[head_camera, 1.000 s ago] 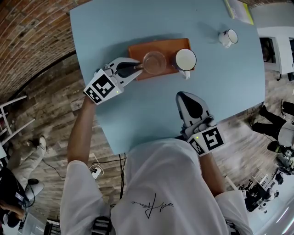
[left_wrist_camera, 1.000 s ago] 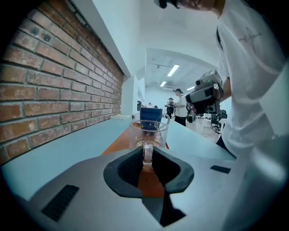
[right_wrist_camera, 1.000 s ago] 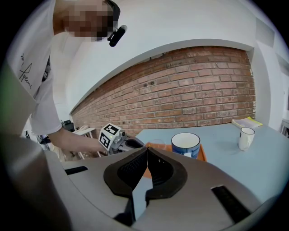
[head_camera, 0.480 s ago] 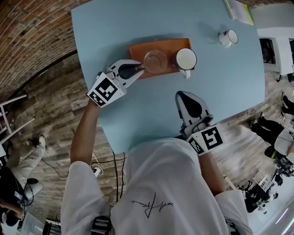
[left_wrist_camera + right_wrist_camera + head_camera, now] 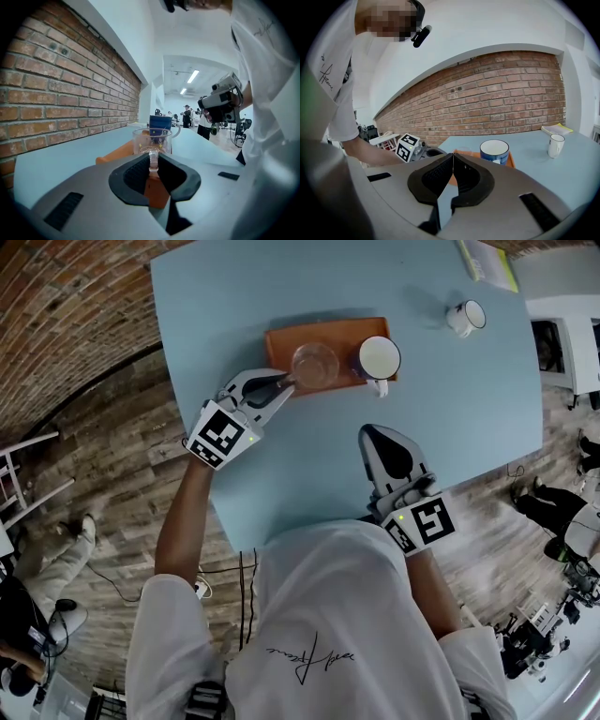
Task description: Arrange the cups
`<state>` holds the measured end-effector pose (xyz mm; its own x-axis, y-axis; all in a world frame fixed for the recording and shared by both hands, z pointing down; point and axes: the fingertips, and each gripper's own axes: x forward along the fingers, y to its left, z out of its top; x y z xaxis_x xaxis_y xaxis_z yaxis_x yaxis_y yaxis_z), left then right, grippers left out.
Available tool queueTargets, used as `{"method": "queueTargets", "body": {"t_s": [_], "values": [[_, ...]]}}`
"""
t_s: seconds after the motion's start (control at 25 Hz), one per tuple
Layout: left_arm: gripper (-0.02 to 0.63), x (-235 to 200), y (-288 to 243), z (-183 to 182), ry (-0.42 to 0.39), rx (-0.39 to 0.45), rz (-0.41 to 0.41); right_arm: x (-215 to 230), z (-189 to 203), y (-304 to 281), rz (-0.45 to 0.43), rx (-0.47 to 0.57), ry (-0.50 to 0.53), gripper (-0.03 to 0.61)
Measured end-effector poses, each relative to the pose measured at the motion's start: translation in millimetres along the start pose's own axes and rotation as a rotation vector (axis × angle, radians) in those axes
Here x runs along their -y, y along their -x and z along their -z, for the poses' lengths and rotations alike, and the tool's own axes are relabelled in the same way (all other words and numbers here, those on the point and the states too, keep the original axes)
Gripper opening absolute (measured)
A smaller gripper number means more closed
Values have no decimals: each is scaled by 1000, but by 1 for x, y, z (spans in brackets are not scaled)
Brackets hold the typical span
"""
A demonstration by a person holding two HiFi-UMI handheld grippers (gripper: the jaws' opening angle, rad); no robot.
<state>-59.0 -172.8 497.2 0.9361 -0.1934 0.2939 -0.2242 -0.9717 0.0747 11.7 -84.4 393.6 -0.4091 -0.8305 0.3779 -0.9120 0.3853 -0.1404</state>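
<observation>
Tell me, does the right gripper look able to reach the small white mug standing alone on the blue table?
Probably yes. The right gripper is shut and empty, and only bare blue table lies between it and the small white mug. It must open first.

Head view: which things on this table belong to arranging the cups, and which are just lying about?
Job in hand: glass cup, blue mug, small white mug, and the orange tray that holds the first two.
Lying about: booklet, far right.
</observation>
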Motion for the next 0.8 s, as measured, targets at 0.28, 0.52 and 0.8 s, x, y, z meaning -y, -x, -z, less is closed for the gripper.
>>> {"method": "queueTargets", "body": {"t_s": [0.28, 0.52, 0.8], "values": [[52, 4, 6, -3, 35, 8, -84, -3, -4, 3, -18, 16, 6, 21], [52, 7, 10, -7, 63, 7, -162, -2, -11, 8, -41, 45, 16, 21], [52, 18, 17, -12, 122, 40, -277, -4, -14, 22, -71, 77, 13, 21]]}}
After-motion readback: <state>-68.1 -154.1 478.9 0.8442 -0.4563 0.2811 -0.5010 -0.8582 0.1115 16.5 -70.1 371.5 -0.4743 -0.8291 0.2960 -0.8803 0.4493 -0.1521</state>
